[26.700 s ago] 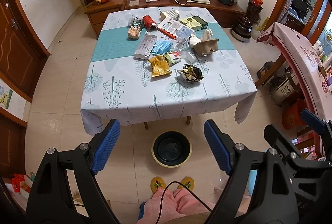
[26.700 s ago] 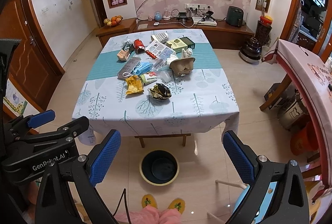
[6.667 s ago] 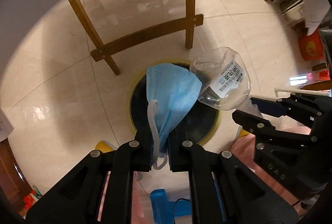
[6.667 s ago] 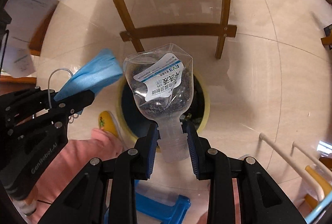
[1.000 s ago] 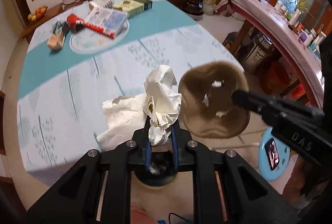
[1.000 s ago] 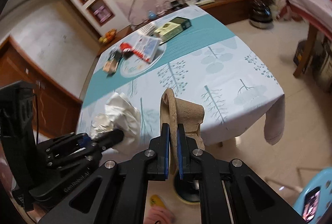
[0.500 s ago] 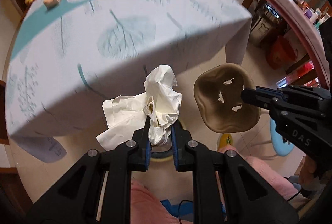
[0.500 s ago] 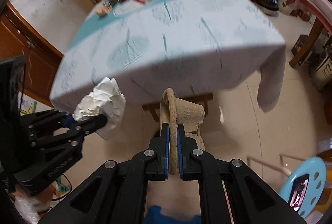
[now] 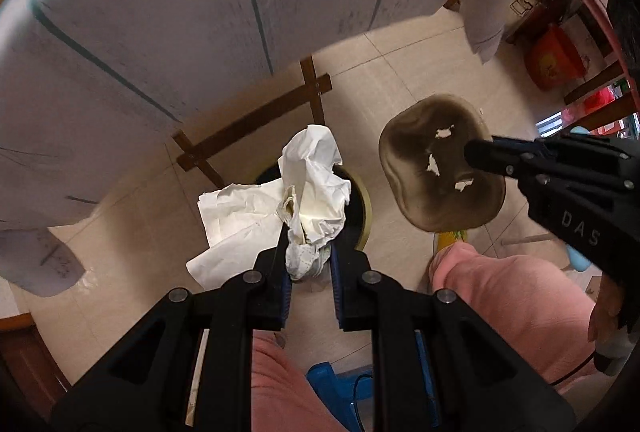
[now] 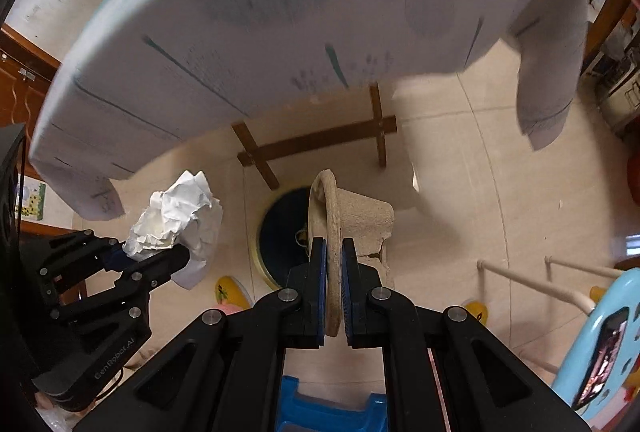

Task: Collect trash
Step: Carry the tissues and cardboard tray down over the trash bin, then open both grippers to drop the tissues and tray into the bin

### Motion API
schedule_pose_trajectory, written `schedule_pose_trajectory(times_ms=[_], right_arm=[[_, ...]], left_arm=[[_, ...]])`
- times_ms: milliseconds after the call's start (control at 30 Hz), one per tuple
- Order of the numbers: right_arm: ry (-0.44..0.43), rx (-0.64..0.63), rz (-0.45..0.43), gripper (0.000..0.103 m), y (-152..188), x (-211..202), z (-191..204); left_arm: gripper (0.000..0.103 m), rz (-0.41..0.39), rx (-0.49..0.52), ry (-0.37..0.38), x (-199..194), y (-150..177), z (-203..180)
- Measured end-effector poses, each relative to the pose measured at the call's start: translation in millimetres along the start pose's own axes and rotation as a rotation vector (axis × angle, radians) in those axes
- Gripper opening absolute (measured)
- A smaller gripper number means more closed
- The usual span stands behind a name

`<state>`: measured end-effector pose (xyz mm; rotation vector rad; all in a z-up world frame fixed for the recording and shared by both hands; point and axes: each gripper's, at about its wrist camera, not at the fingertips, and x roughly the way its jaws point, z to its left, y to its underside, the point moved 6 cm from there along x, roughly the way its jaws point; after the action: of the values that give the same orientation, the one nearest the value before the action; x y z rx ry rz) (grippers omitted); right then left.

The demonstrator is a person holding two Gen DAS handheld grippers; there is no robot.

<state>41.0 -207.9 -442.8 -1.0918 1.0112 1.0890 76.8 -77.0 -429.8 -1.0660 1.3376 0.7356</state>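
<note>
Crumpled white tissue paper point(image 9: 312, 188) is pinched between the blue-padded fingers point(image 9: 285, 284) of the left gripper point(image 9: 308, 272), held low over a dark, yellow-rimmed bin point(image 9: 360, 204) that stands on the tiled floor point(image 9: 404, 84). Beside it, the right gripper point(image 10: 334, 292) has its fingers point(image 10: 318, 288) pressed onto the rim of a brown moulded-pulp tray point(image 10: 356, 220), which hangs just above and to the right of the same bin point(image 10: 280, 236). Seen from the left wrist, the tray point(image 9: 440, 180) shows its hollow inner face with three small torn holes, and sits apart from the tissue, not touching it. Both grippers point steeply downward, below the edge of the surface's pale cloth point(image 9: 200, 12), whose overhang fills the upper part of each view. Brown wooden legs and a crossbar point(image 10: 320, 142) stand behind the bin. Pink-trousered legs point(image 9: 500, 292) of the person and a yellow slipper point(image 10: 228, 290) appear at the bottom, with a blue stool point(image 10: 328, 408) beneath the grippers.
</note>
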Motion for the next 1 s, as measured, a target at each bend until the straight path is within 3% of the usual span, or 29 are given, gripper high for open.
schedule_pose_trajectory(times_ms=[533,700,800,867,933,1000], right_arm=[[-0.038,0.032,0.087,0.006,17.8,155.5,-16.3],[-0.065,0.026,0.103,0.006,20.4,203.1,-10.7],[-0.108,0.014,0.103,0.007,23.3,225.9,-5.2],[-0.107,-0.018,0.094,0.008,25.9,239.6,-3.9],[-0.108,-0.025,0.1,0.015,29.4,247.0,-4.6],[-0.107,-0.005,0.082,0.028,27.9,250.2,-9.0]], left_arm=[[0.015,0.045,-0.074,-0.006,139.6,15.1,19.8],[0.023,0.044,-0.099,-0.009,171.3,18.2,27.0],[0.036,0.04,-0.099,-0.018,184.9,20.0,31.8],[0.061,0.037,-0.099,-0.03,191.7,20.3,36.9],[0.066,0.029,-0.1,-0.045,193.2,19.4,40.2],[0.068,0.028,-0.107,-0.044,198.6,19.8,44.8]])
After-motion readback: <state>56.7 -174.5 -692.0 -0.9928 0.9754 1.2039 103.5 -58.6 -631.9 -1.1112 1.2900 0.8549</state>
